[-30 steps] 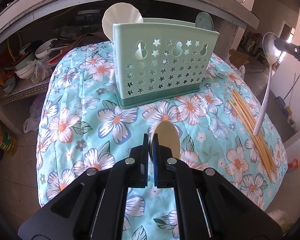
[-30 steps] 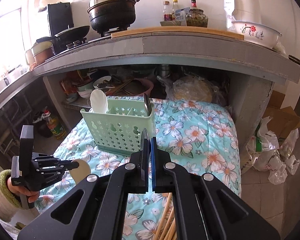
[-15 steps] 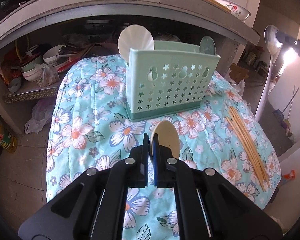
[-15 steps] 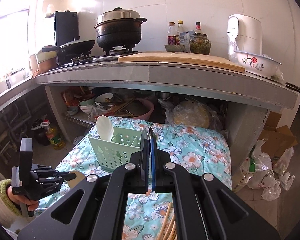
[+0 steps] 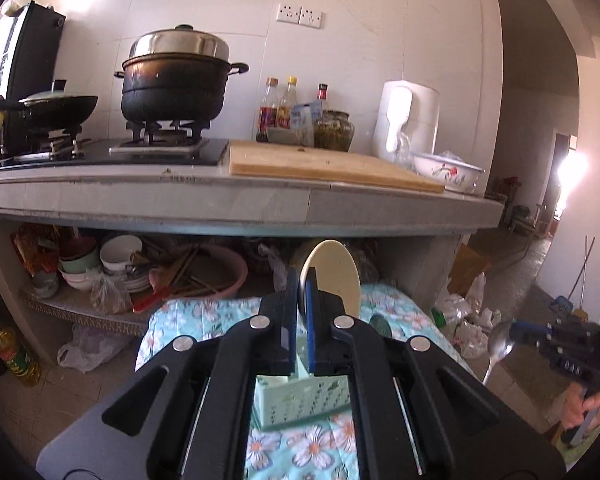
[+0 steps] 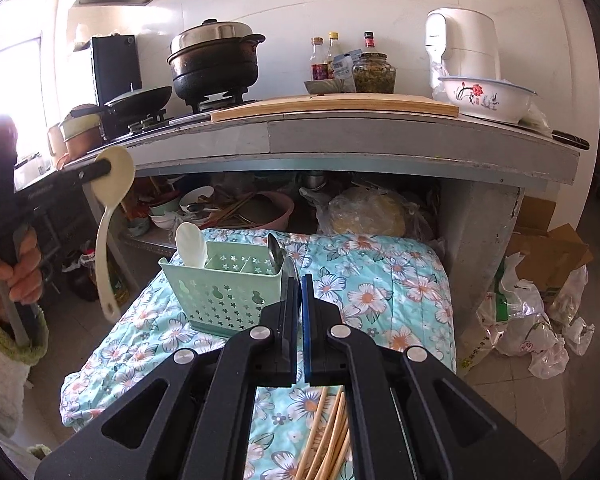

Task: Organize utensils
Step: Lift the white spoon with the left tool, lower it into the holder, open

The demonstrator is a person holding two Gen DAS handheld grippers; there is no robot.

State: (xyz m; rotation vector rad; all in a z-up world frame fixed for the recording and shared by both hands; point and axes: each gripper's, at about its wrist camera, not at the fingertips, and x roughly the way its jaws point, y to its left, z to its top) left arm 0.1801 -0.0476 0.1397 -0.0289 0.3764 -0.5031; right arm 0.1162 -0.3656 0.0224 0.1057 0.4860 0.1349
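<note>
My left gripper (image 5: 299, 280) is shut on a cream plastic rice paddle (image 5: 334, 276), held high; the right wrist view shows it hanging handle down (image 6: 110, 204). My right gripper (image 6: 300, 284) is shut on a metal spoon (image 6: 292, 276), whose bowl also shows at the right of the left wrist view (image 5: 500, 344). The mint green utensil caddy (image 6: 224, 284) stands on the floral cloth (image 6: 380, 292), holding a white scoop (image 6: 190, 244) and a metal spoon (image 6: 276, 252). Wooden chopsticks (image 6: 328, 432) lie on the cloth below my right gripper.
A concrete counter (image 6: 380, 136) overhangs the far side, carrying a stove, a black pot (image 6: 214, 64), a cutting board, bottles and a floral bowl (image 6: 486, 96). Bowls and a pink basin (image 6: 272, 208) sit beneath it. Plastic bags and cardboard (image 6: 548, 276) lie on the floor at the right.
My left gripper has risen and tilted up with the rice paddle, so the caddy dropped low in its view. My right gripper lowered towards the caddy with the spoon.
</note>
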